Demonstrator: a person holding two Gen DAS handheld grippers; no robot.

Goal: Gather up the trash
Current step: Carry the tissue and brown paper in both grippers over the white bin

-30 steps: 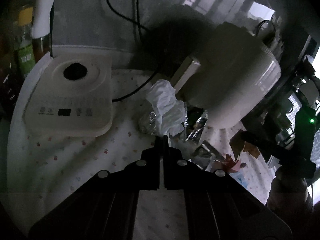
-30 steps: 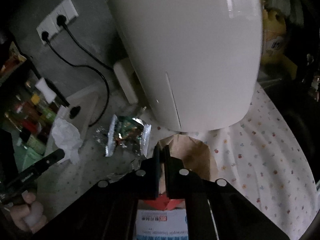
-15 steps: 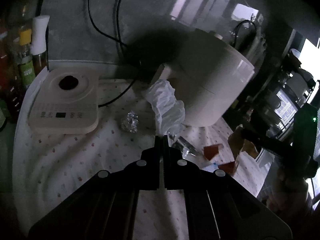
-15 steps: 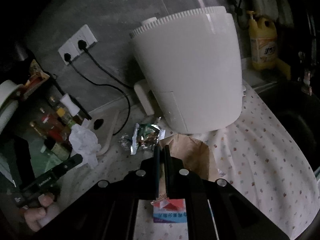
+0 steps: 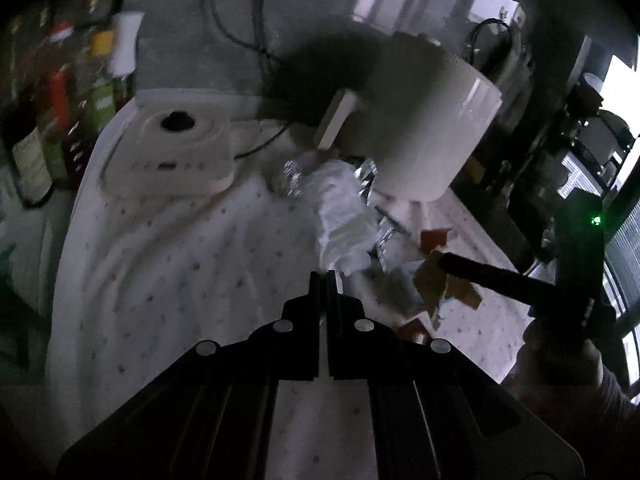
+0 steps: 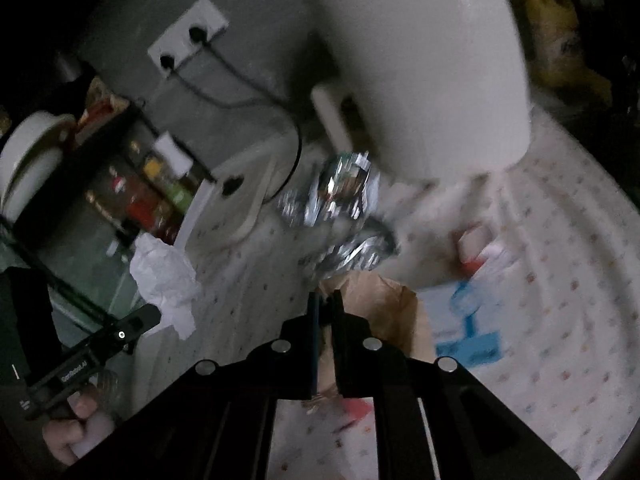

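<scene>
My left gripper (image 5: 324, 276) is shut on a crumpled white tissue (image 5: 340, 220) and holds it above the cloth; the tissue also shows in the right wrist view (image 6: 164, 276). My right gripper (image 6: 326, 300) is shut on a brown paper bag (image 6: 384, 304), which also shows in the left wrist view (image 5: 432, 284) at the tip of the right gripper's fingers (image 5: 480, 270). Silver foil wrappers (image 6: 340, 192) and a foil ball (image 5: 288, 176) lie on the dotted cloth beside the white appliance. A red and blue carton (image 6: 472, 304) lies under the bag.
A tall white appliance (image 5: 424, 136) stands at the back right. A flat white appliance (image 5: 172, 152) sits at the back left with its cord plugged into the wall. Bottles (image 5: 60, 120) stand on a shelf at the far left. The dotted tablecloth (image 5: 180, 264) covers the counter.
Both grippers have pulled back and tilted with their loads. The tissue hangs lower over the wrappers, and the paper bag has risen off the carton.
</scene>
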